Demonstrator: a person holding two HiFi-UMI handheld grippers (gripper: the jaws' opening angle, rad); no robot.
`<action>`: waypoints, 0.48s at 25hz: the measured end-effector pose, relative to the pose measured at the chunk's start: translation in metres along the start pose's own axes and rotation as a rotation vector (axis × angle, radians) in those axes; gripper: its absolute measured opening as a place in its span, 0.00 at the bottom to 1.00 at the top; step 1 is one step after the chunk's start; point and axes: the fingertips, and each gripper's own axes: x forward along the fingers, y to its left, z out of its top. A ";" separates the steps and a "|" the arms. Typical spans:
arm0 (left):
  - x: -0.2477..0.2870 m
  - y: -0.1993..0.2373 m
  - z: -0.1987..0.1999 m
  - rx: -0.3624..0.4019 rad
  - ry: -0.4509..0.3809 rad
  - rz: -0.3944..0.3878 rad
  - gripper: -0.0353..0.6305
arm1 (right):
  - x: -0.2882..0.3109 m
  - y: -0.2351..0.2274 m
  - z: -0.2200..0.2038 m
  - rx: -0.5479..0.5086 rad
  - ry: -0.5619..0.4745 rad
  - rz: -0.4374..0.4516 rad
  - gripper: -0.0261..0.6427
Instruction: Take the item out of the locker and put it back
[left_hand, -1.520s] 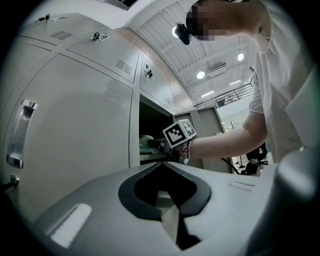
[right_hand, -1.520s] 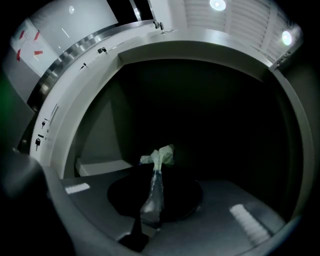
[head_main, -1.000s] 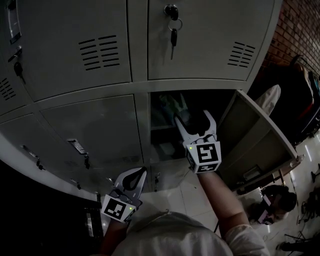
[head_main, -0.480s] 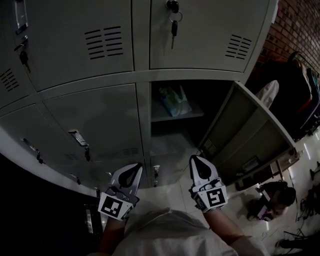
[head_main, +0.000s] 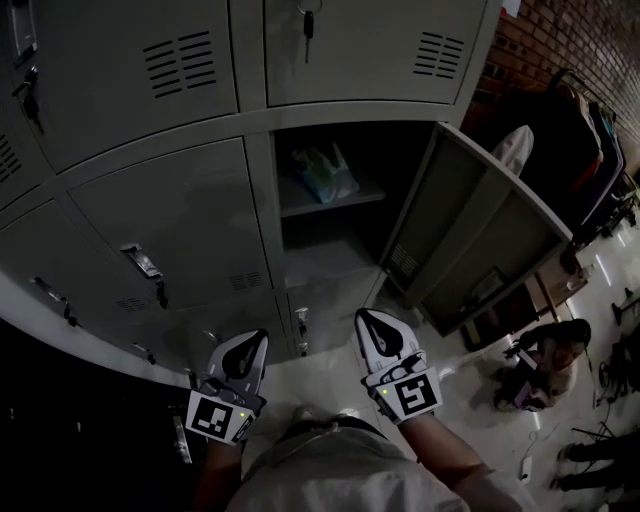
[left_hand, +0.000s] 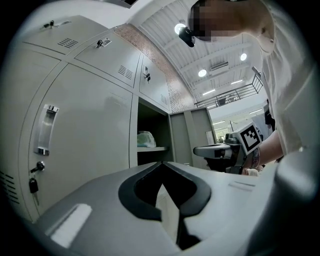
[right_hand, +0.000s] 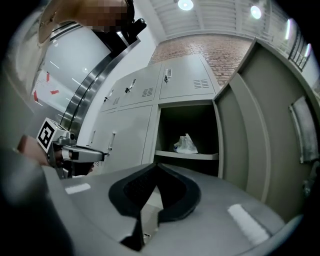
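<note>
The only print in view is the black-and-white square pattern on each marker cube (head_main: 412, 395); the tag holder (head_main: 142, 262) on a shut door is too dark to read. A key (head_main: 308, 20) hangs from the lock of the door above, cut off by the frame's top edge.

A bank of grey metal doors with vent slots fills the head view. One locker (head_main: 330, 230) stands open, its door (head_main: 480, 235) swung out to the right. The bag (head_main: 322, 172), pale and crumpled, sits on the shelf (head_main: 340, 198) inside, toward the left. What lies below the shelf is in shadow.

The left tool (head_main: 255, 342) and the right tool (head_main: 372, 322) hang side by side in front of the lockers, low and well apart from the bag. Each has its jaws brought together at the tips, with nothing between them.

The floor (head_main: 330, 375) is pale and glossy. A brick wall (head_main: 540, 50) runs off to the right, with dark garments (head_main: 590, 130) hanging near it. The gripper views show a high white ceiling with round lamps (right_hand: 185, 4). The head view is dim throughout.
</note>
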 end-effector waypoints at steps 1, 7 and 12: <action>-0.004 -0.004 0.001 -0.001 -0.002 0.009 0.06 | -0.007 0.003 0.000 0.005 -0.002 0.002 0.04; -0.032 -0.055 0.009 -0.001 -0.015 0.047 0.06 | -0.067 0.017 -0.003 0.032 0.004 0.039 0.04; -0.053 -0.136 0.007 -0.004 -0.004 0.051 0.06 | -0.138 0.024 0.000 0.034 0.016 0.088 0.04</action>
